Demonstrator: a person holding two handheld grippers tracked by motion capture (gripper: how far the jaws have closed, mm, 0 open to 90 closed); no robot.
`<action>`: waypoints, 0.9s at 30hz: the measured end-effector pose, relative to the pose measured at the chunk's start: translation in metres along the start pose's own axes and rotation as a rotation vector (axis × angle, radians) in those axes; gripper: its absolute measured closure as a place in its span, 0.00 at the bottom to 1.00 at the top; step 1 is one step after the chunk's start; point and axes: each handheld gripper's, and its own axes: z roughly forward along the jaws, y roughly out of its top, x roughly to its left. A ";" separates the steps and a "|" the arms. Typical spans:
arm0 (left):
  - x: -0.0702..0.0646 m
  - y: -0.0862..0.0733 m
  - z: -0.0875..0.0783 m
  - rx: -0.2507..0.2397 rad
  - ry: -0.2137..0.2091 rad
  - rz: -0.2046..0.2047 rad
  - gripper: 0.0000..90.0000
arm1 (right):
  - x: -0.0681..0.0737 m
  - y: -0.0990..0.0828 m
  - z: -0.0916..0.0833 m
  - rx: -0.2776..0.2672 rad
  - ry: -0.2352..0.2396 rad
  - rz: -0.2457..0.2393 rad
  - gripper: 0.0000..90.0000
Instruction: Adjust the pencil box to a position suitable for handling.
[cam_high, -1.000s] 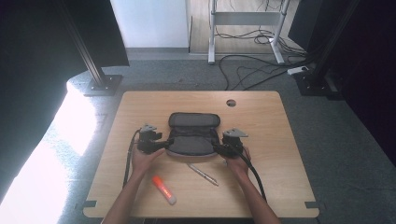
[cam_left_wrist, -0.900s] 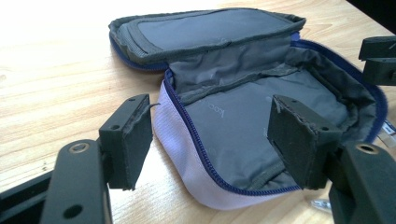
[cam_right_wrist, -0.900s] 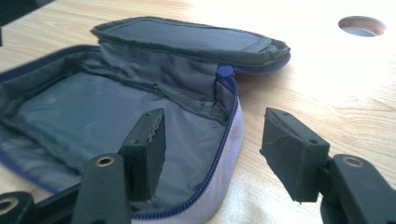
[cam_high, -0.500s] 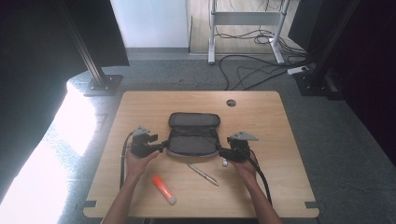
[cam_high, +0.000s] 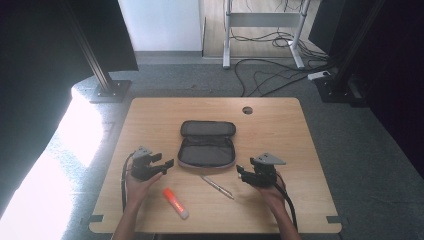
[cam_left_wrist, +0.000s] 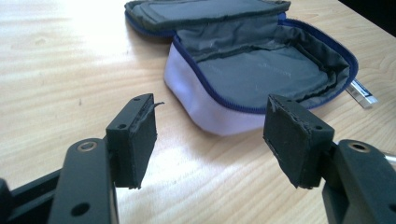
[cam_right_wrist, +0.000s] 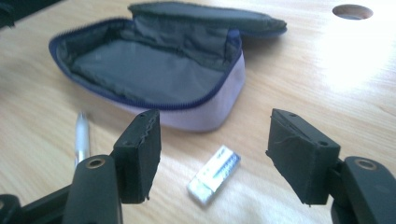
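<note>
The open pencil case lies lengthwise across the table, between both grippers' wide-open, empty jaws.

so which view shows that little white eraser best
The right gripper view: the eraser lies close and whole on the table between that gripper's open jaws, in front of the open pencil case. The left gripper view catches just its end past the case. The high view hardly shows it.
</note>
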 end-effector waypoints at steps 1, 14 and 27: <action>0.000 0.000 0.000 0.000 0.000 0.000 0.39 | 0.000 0.000 0.000 0.000 0.000 0.000 0.38; 0.012 -0.023 -0.019 -0.020 0.008 -0.044 0.40 | -0.001 -0.029 -0.016 0.041 -0.020 0.037 0.37; 0.017 -0.031 -0.015 0.021 0.012 -0.035 0.40 | 0.004 -0.033 -0.010 0.042 -0.039 0.021 0.43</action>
